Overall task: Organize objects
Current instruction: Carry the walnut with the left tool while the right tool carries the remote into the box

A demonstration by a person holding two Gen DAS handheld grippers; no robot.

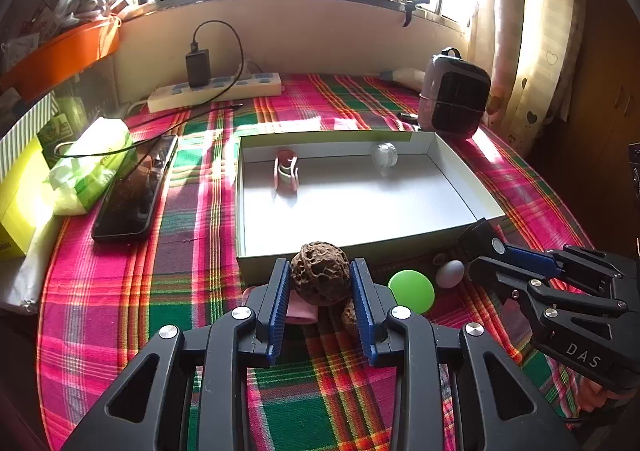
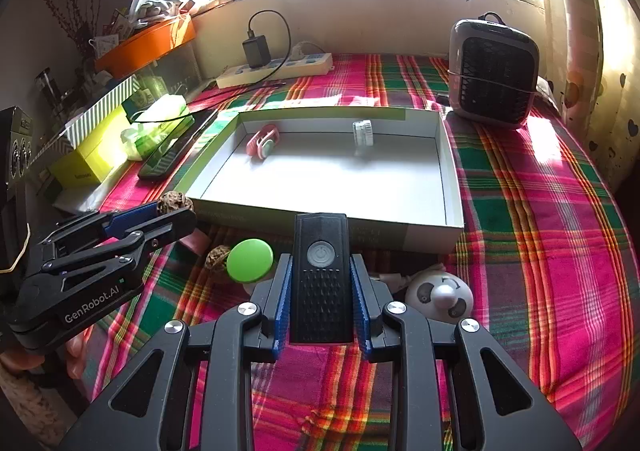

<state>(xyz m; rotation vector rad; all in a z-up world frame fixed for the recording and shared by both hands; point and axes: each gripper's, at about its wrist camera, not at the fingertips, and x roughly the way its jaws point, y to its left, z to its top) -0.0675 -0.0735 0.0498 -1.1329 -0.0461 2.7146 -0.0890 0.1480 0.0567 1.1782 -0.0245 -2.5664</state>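
Left gripper [image 2: 176, 211] reads "GenRobot.AI"; right gripper [image 1: 480, 247], "DAS"

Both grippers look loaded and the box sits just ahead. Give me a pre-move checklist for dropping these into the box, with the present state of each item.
1. Left gripper clamped on the walnut: ok, both pads press its sides.
2. Right gripper clamped on the black remote: ok, held upright between the pads.
3. Free floor in the white box: ok, only a pink clip and a clear cap near the far wall.
4. Near box wall cleared by both loads: cannot tell.
5. Grippers apart from each other: ok.
6. Green disc and second walnut not yet boxed: not ok.
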